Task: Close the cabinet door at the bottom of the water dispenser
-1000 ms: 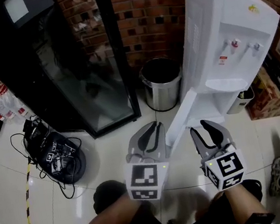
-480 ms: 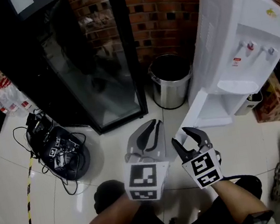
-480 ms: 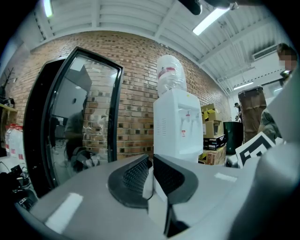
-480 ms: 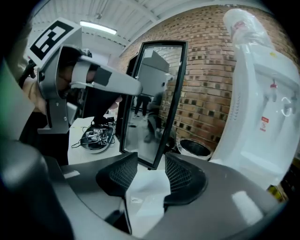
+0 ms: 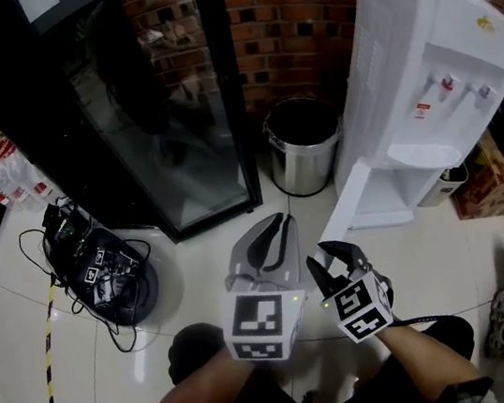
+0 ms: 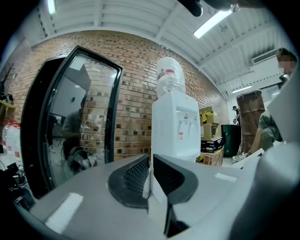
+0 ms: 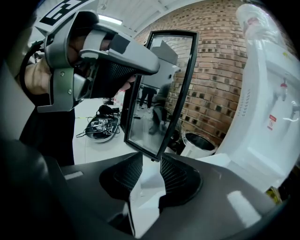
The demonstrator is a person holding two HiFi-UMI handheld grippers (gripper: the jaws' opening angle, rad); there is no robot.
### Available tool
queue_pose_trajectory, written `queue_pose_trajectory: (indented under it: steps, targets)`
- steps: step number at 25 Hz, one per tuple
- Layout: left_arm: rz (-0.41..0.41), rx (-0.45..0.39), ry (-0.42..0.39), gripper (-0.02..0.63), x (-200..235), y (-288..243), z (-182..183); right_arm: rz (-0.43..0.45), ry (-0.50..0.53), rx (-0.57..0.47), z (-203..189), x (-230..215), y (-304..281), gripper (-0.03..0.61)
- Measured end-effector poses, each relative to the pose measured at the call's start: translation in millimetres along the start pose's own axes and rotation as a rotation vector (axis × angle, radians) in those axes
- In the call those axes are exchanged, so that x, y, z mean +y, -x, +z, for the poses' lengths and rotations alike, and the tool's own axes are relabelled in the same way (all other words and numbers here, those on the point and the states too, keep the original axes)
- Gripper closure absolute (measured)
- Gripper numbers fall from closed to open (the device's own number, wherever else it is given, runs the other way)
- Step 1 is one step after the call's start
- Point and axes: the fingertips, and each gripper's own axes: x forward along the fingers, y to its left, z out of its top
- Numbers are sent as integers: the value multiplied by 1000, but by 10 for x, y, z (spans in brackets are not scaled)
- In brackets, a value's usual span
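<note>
1. The right gripper (image 5: pixel 336 263) points downward. Its 2 jaws are apart and closing, with nothing clasped between them.
2. The left gripper (image 5: pixel 274 232) sits just beside it on its left, jaws clenched together and empty.
3. The white cabinet door (image 5: pixel 345 202) stands swung open just ahead of the right gripper's tips. Whether they touch cannot be made out.
4. Beyond the door, ahead and to the right, rises the white water dispenser (image 5: pixel 419 55).
5. Ahead of both grippers stands a steel trash bin (image 5: pixel 300 145).
6. Farther ahead and left is a black glass-door cooler (image 5: pixel 123 102). A tangle of cables (image 5: pixel 102 272) lies well to the left gripper's left.
</note>
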Motion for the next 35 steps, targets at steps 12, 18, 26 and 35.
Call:
queue_pose_trajectory:
  steps: [12,18,26,35]
  targets:
    - [-81,3,-3,586,-425,-180,9,-34,-85,89,-449,-207,560,469]
    - [-149,25,-30,594,-775,-306,-73,-97,-106,133,-697,-339,830,511]
    - [-234,46,-55,603,-1192,-420,-152,-214,-166,203,-1009,-622,1145,552]
    - [-268,62,-55,609,-1349,-531,-216,-305,-344,256,-1340,-1072,1415,551]
